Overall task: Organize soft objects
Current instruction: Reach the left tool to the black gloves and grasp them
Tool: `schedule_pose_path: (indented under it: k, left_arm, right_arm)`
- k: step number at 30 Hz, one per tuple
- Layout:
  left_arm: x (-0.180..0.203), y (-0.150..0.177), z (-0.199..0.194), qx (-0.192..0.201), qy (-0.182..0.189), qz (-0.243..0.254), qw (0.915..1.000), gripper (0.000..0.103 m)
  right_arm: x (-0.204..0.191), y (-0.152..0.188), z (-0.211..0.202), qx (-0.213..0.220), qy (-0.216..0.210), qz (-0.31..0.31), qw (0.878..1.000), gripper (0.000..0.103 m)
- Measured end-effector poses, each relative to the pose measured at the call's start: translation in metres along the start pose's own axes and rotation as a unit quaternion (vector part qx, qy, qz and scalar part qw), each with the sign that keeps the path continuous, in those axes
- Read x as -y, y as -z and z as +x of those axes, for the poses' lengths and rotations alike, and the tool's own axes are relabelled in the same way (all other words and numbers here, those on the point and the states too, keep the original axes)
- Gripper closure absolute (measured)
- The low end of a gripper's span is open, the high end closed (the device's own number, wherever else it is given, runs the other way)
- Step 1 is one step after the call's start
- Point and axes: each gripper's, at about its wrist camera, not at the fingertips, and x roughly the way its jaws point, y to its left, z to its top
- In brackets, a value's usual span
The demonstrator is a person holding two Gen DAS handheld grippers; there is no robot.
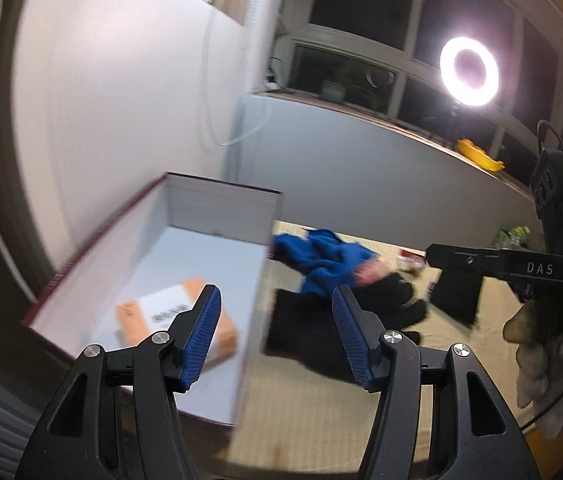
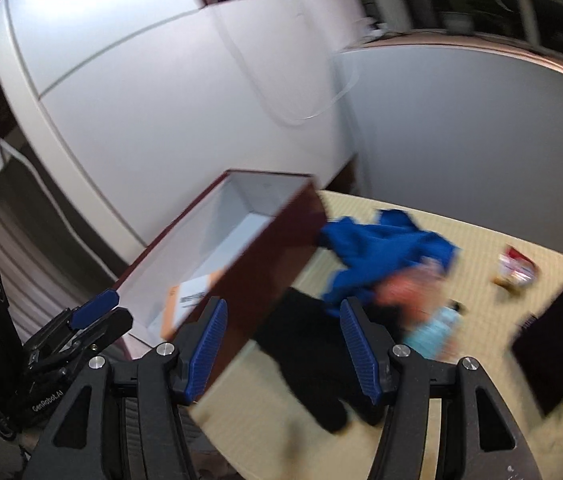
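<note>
Both the left gripper (image 1: 275,300) and right gripper (image 2: 283,312) hang half open, empty (frames blurred), above the mat (image 1: 321,420); blue cloth (image 1: 321,260) lies beside the box (image 1: 217,208).

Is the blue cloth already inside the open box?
No. The blue cloth lies on the mat beside the box, outside its wall.

Both wrist views angle down at the box (image 1: 169,216).

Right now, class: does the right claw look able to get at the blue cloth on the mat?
Probably yes. The right claw is open and empty, the blue cloth lies uncovered ahead, and the box stands off to its left.
</note>
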Motion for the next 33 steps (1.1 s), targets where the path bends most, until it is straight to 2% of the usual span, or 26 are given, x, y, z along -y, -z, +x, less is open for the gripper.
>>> schedule_pose_path:
  k: [4, 7, 11, 19, 26, 33]
  left_arm:
    - [0.024, 0.008, 0.008, -0.013, 0.023, 0.013, 0.9996, 0.044]
    - [0.038, 0.018, 0.017, -0.028, 0.038, 0.015, 0.9988, 0.044]
    - [0.051, 0.035, 0.029, -0.052, 0.048, 0.011, 0.9974, 0.044]
    - [0.059, 0.067, 0.050, -0.095, 0.057, -0.009, 0.9938, 0.044]
    - [0.074, 0.085, 0.074, -0.123, 0.055, -0.003, 0.9909, 0.044]
    - [0.097, 0.084, 0.093, -0.119, 0.056, 0.007, 0.9913, 0.044]
  right_arm:
    - [0.040, 0.012, -0.031, 0.011, 0.030, 0.015, 0.999, 0.048]
    - [0.065, 0.020, -0.041, 0.001, 0.044, 0.024, 0.999, 0.048]
    - [0.087, 0.027, -0.046, -0.011, 0.030, 0.049, 0.998, 0.048]
    - [0.071, 0.032, -0.028, -0.036, -0.004, 0.026, 0.999, 0.048]
    - [0.044, 0.032, 0.001, -0.060, -0.009, -0.003, 0.998, 0.048]
    - [0.043, 0.021, 0.031, -0.082, -0.004, 0.009, 0.997, 0.048]
